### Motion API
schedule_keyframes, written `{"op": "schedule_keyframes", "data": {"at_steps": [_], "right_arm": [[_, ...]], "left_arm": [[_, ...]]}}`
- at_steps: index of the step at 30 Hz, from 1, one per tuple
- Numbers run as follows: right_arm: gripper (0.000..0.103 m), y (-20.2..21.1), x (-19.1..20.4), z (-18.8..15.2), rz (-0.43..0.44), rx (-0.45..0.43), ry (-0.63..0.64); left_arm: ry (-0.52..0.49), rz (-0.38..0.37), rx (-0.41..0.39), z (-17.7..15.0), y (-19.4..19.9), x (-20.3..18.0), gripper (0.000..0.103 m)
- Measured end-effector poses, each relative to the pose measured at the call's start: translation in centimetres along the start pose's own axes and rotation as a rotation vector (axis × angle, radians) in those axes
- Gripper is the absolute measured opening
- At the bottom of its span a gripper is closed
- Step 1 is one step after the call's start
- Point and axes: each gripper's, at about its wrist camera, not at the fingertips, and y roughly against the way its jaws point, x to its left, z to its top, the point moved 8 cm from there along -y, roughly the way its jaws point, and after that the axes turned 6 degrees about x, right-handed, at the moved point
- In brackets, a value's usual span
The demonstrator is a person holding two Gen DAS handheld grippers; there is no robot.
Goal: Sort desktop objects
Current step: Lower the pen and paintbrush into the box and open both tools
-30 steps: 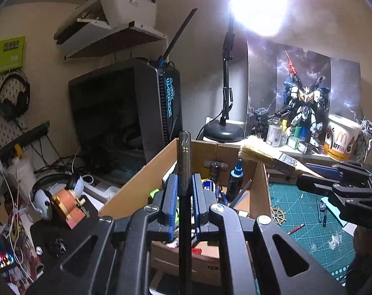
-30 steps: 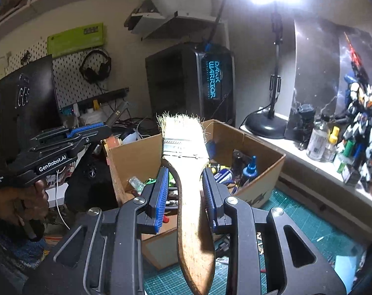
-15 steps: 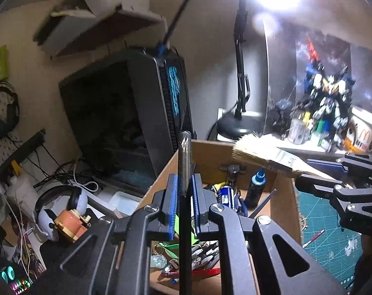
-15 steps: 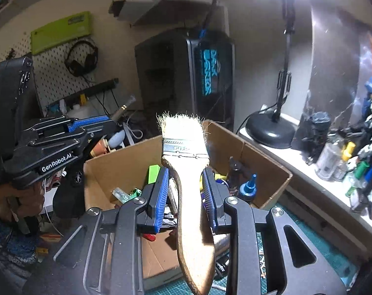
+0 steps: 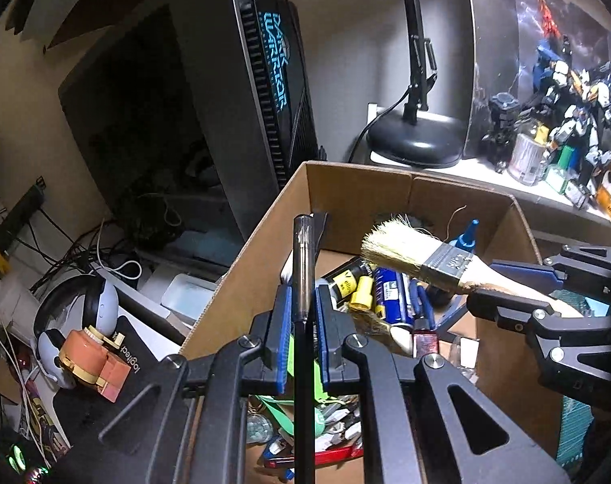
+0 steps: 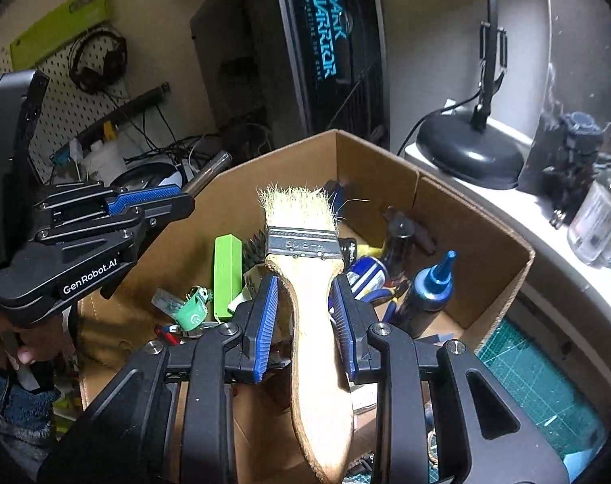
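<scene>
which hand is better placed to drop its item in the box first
Right, probably. The right hand-held gripper holds the paintbrush well over the cardboard box; the left hand-held gripper holds its pen nearer the box's edge.

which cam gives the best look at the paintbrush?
Right wrist: the paintbrush is centred, showing bristles, ferrule and wooden handle clamped in the right gripper. Left wrist shows it side-on at frame right, handle end hidden by that gripper, over the cardboard box.

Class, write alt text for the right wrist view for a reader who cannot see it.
The right gripper holds a wooden-handled paintbrush, bristles forward, over an open cardboard box cluttered with small items. At left, the left gripper holds a slim pen.
</scene>
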Motion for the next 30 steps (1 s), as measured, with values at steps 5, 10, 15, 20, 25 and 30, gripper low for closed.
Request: {"op": "schedule_keyframes", "data": {"at_steps": [5,10,15,20,25,30], "right_arm": [[0.026,-0.3,0.1,-0.2,0.008,0.005,0.000],[0.026,-0.1,0.3,0.0,0.008,0.003,0.002],[0.026,-0.3,0.3,0.0,0.012,0.003,0.000],[0.026,-0.7,0.3,-0.1,0.014,0.014,-0.002],[0.026,-0.9,0.2,-0.2,0.025,0.019,-0.009],[0.026,-0.6,0.2,-0.2,0.027,0.010,-0.006]], "left_arm": [[-0.003,0.002,0.016,0.0,-0.7,0.2,0.011],[-0.007,-0.001,0.022,0.0,-0.9,0.0,0.011],[-0.002,0.000,0.031,0.1,-1.3,-0.1,0.011],[-0.004,-0.003,0.041,0.0,-1.8,-0.2,0.011],[-0.002,-0.005,0.045,-0.1,-2.0,-0.2,0.012],[-0.007,-0.005,0.047,-0.2,-1.9,-0.3,0.012]]}}
